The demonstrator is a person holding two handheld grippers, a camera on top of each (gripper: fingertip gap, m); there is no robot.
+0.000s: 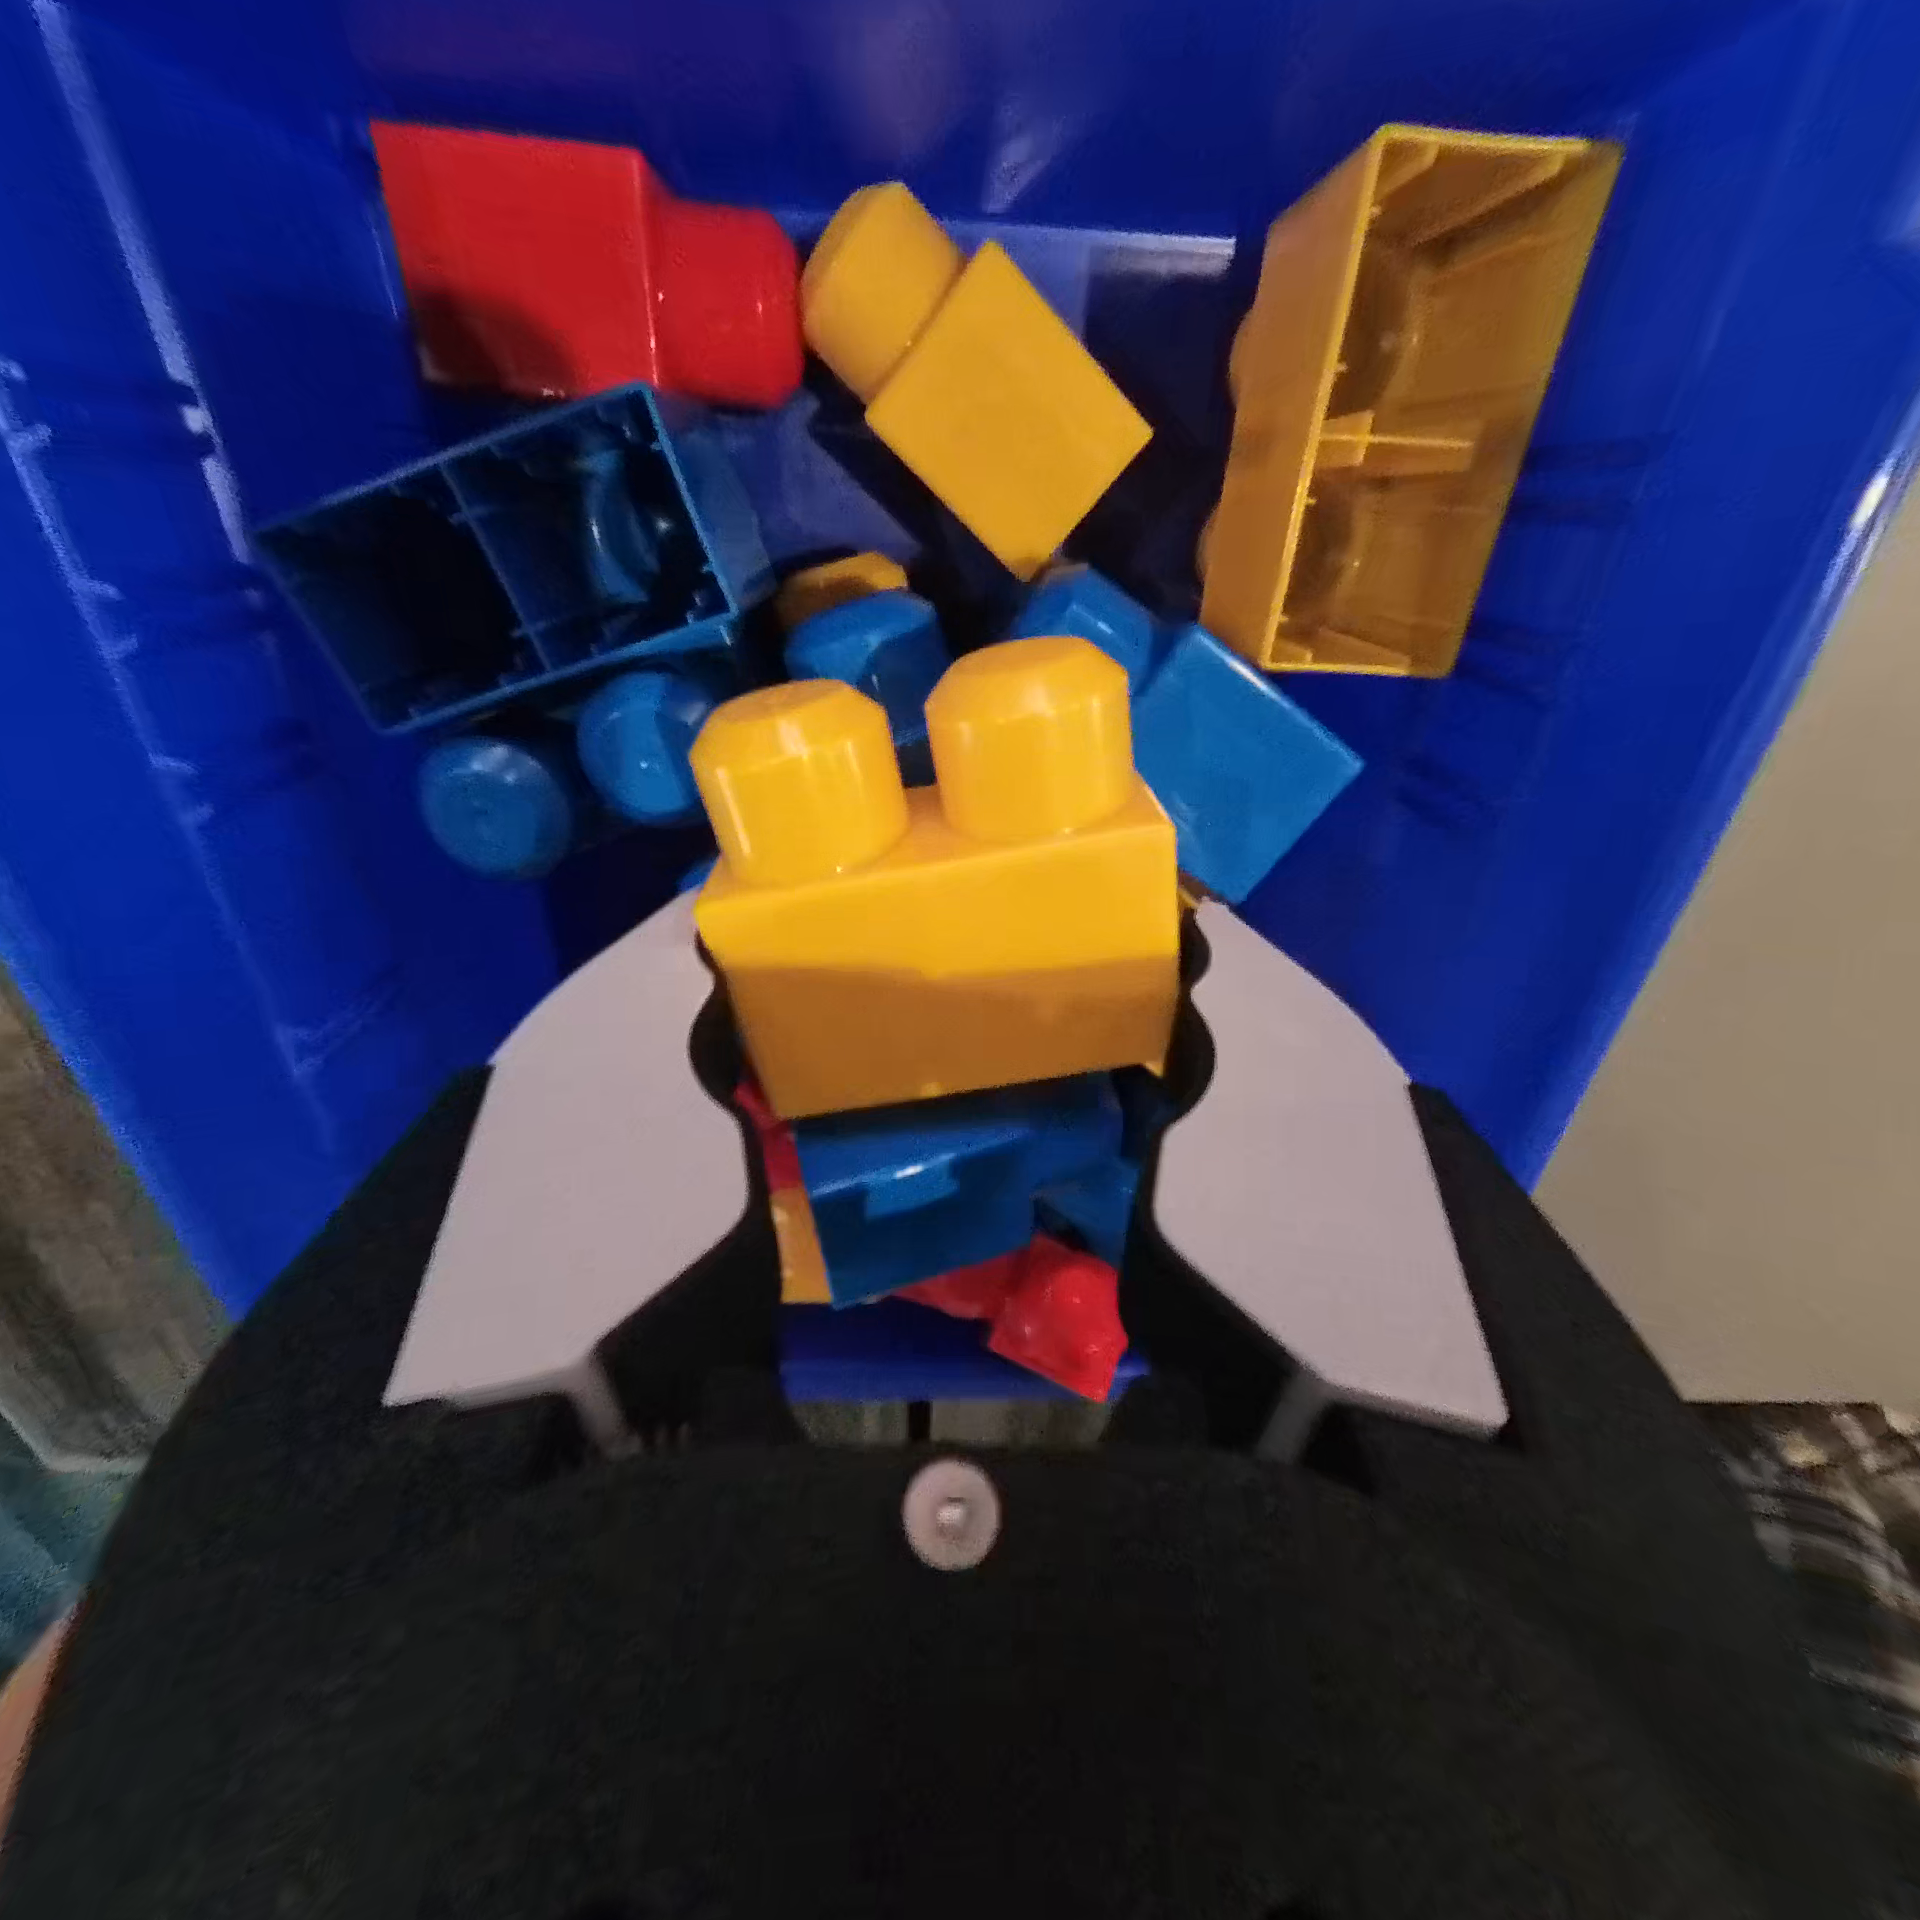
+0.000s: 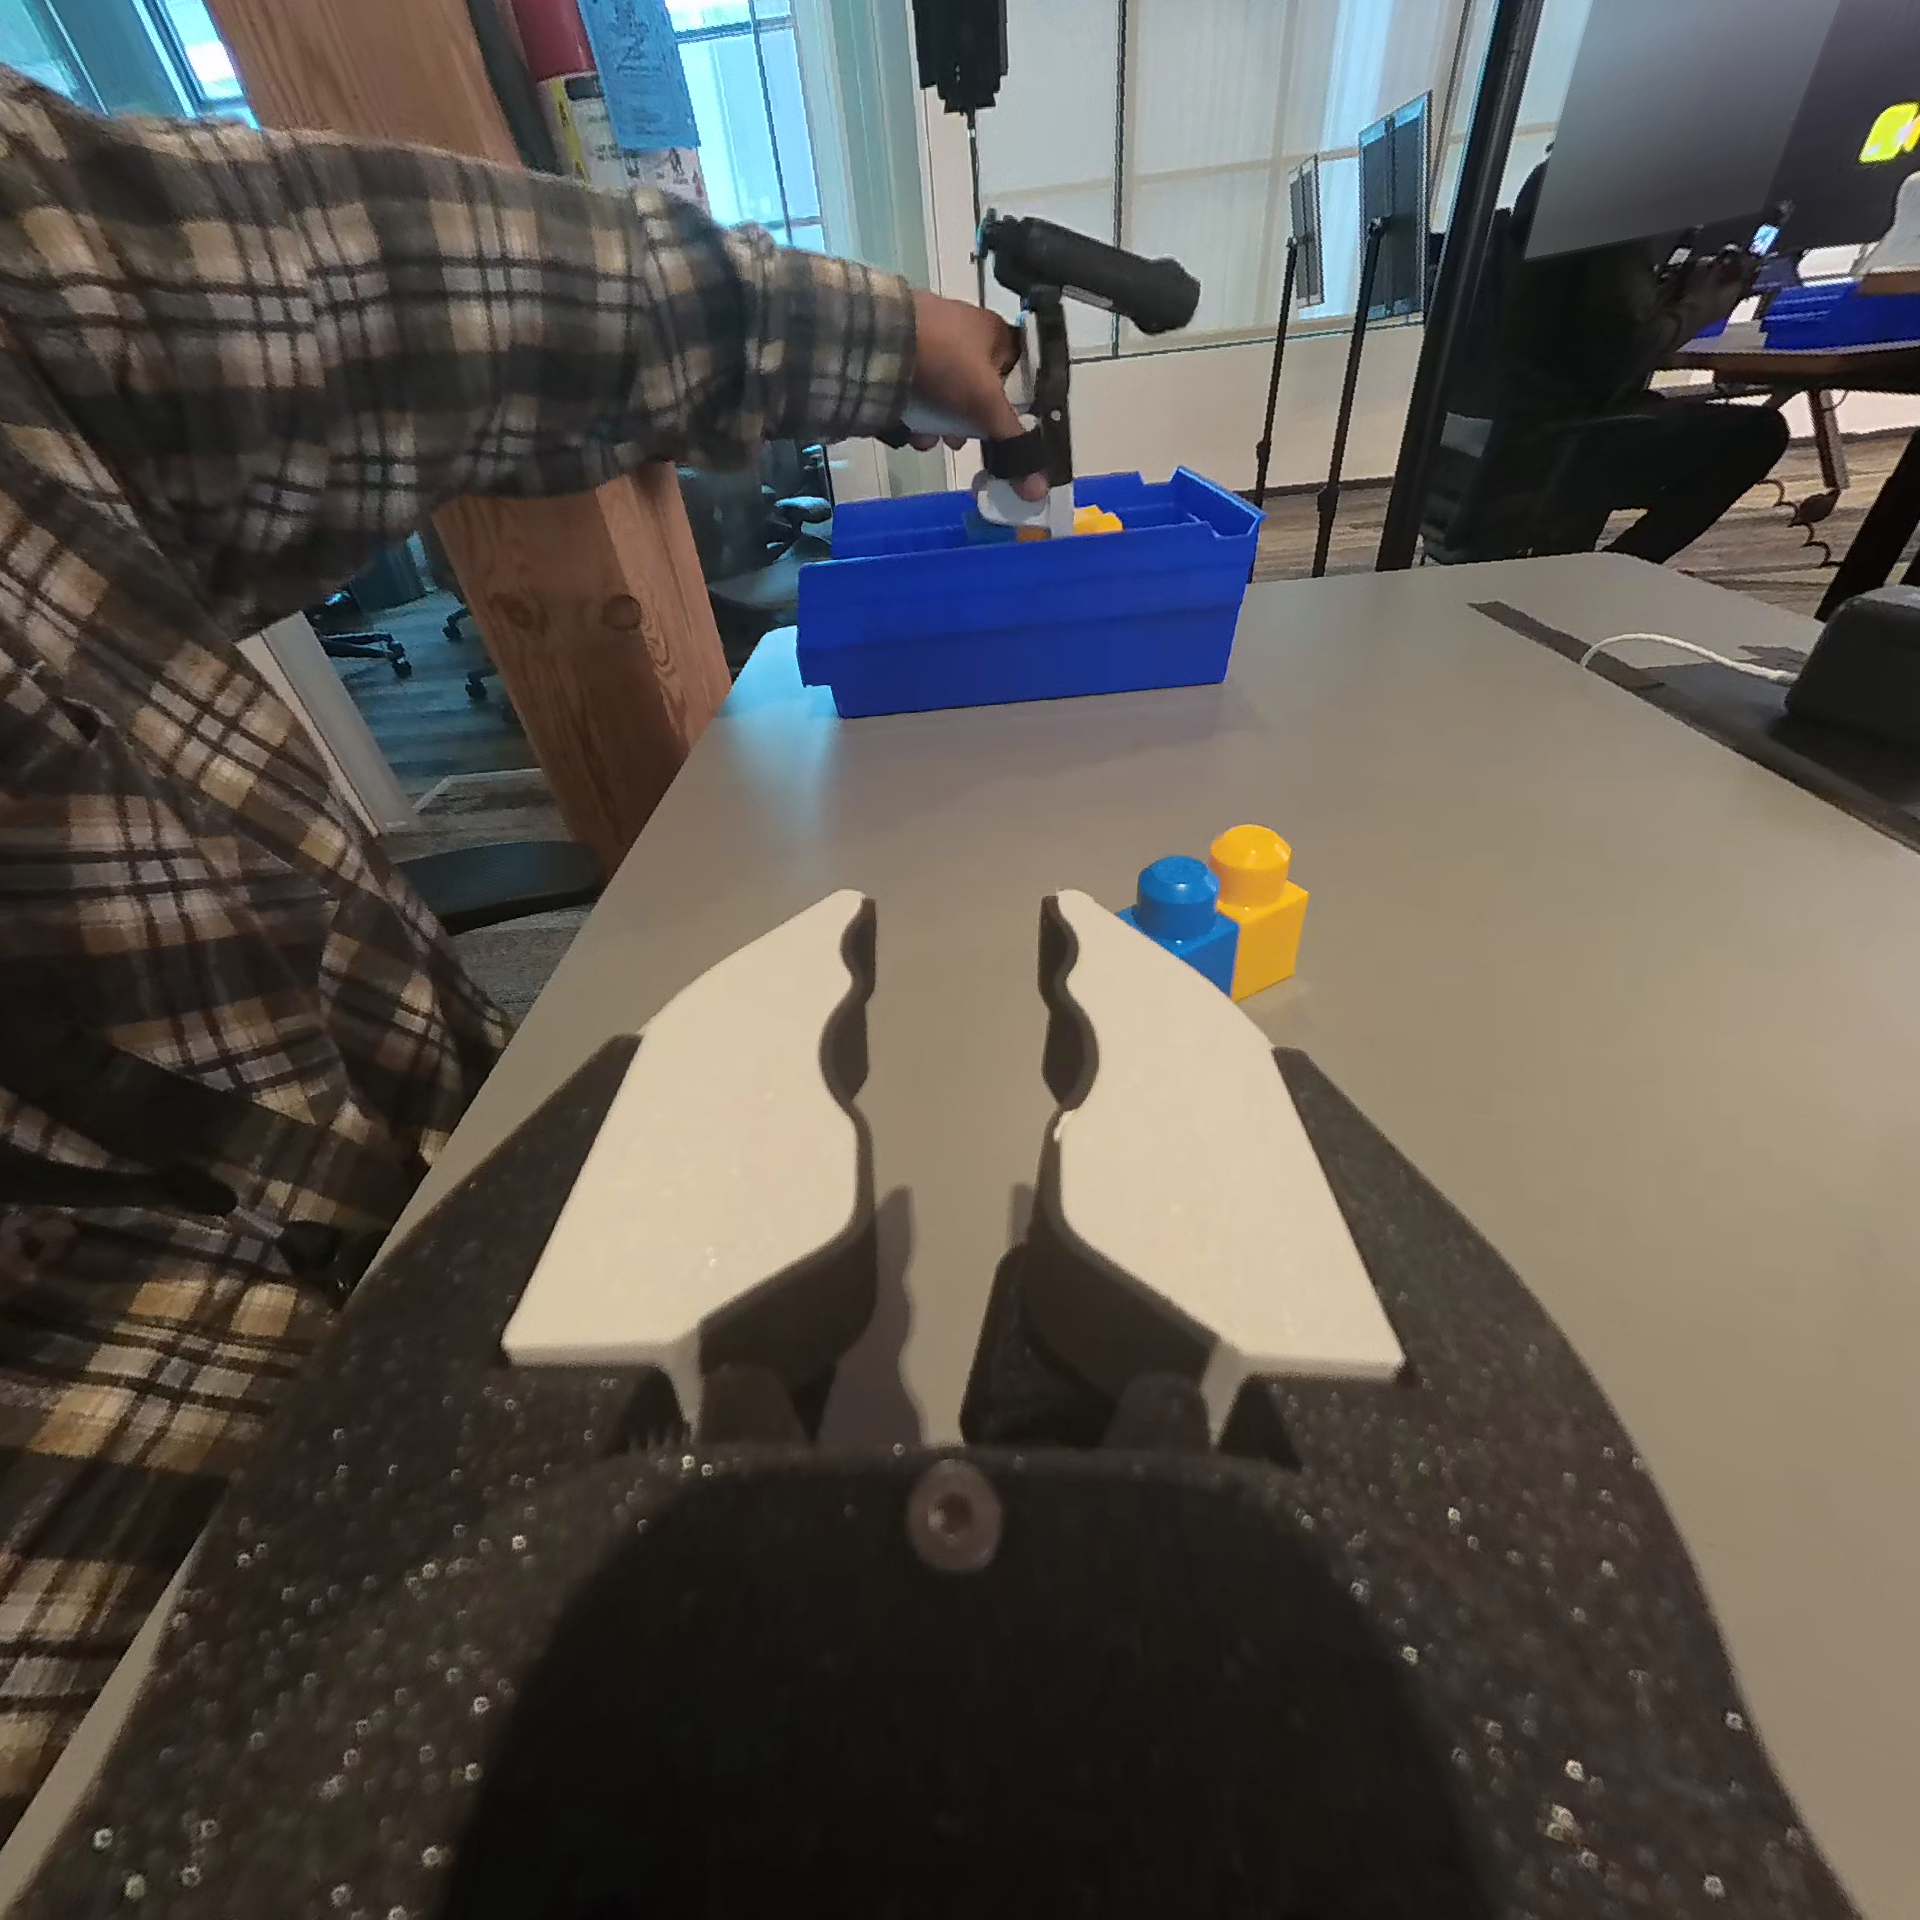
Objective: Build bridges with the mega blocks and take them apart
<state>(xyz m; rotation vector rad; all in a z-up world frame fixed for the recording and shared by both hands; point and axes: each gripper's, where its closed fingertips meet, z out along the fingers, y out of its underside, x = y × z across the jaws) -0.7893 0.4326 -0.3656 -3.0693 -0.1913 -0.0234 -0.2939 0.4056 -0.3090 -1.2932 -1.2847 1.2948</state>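
My left gripper (image 1: 940,935) points down into the blue bin (image 1: 156,727) and is shut on a yellow two-stud block (image 1: 935,914), held above the pile. Below it lie loose blocks: a red one (image 1: 582,260), a yellow one (image 1: 977,384), an upturned yellow one (image 1: 1392,416), an upturned blue one (image 1: 499,561). In the right wrist view the left gripper (image 2: 1039,509) shows far off over the bin (image 2: 1018,613). My right gripper (image 2: 956,914) is open and empty, low over the table. A blue one-stud block (image 2: 1184,925) and a yellow one-stud block (image 2: 1262,914) stand side by side just right of its tip.
The grey table (image 2: 1455,1143) carries the bin at its far left corner. A dark device with a white cable (image 2: 1860,665) sits at the right edge. The person's plaid sleeve (image 2: 312,416) fills the left. A wooden post (image 2: 582,623) stands beyond the table's left edge. My hands' fingertips stand some 50 centimeters from each other.
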